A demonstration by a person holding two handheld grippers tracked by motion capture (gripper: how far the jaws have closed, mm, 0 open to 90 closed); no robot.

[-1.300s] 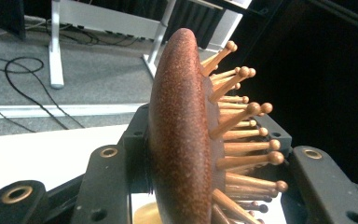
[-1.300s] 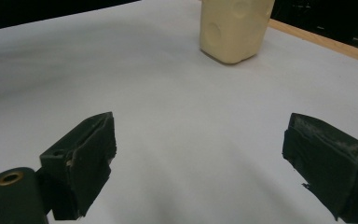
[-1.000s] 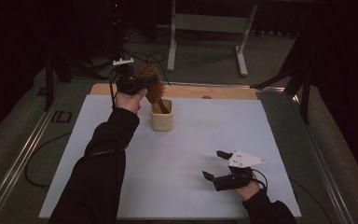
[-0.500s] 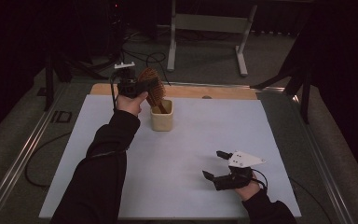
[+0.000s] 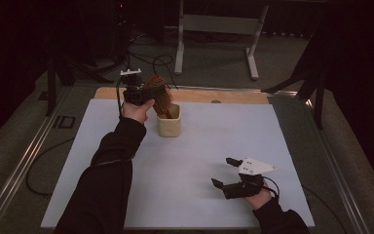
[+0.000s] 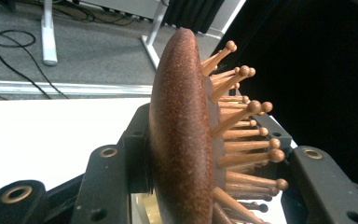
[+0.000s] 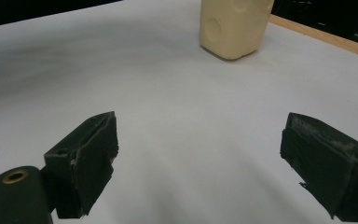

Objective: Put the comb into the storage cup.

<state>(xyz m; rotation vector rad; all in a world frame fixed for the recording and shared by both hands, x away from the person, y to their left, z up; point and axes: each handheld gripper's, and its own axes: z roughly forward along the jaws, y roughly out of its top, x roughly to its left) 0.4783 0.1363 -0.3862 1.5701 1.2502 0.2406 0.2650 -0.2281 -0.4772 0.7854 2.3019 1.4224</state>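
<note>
**Mia:** Hairbrush (image 6: 182, 140), the brown wooden one with round-tipped pegs, where is it?

**Sam:** It is squeezed between the two black jaws of the left gripper (image 5: 135, 93). One jaw pushes on its smooth back. The other jaw sits on the peg side. In the high view, the brush (image 5: 159, 97) is up at the far side of the table, tilted. Its lower end goes down into the small cream square cup (image 5: 168, 126).

**Mia:** Where is the cup?

**Sam:** It stands upright on the white table cover (image 5: 204, 146), near the far wooden edge. In the right gripper view, the cup (image 7: 233, 25) is far off at the top.

**Mia:** And the other tool?

**Sam:** The right gripper (image 5: 224, 171) is down near the person's side, well apart from the cup. Its jaws are spread wide, with nothing between them, just the white cover below. A grey three-cornered plate (image 5: 255, 166) sits on top of it.
</note>
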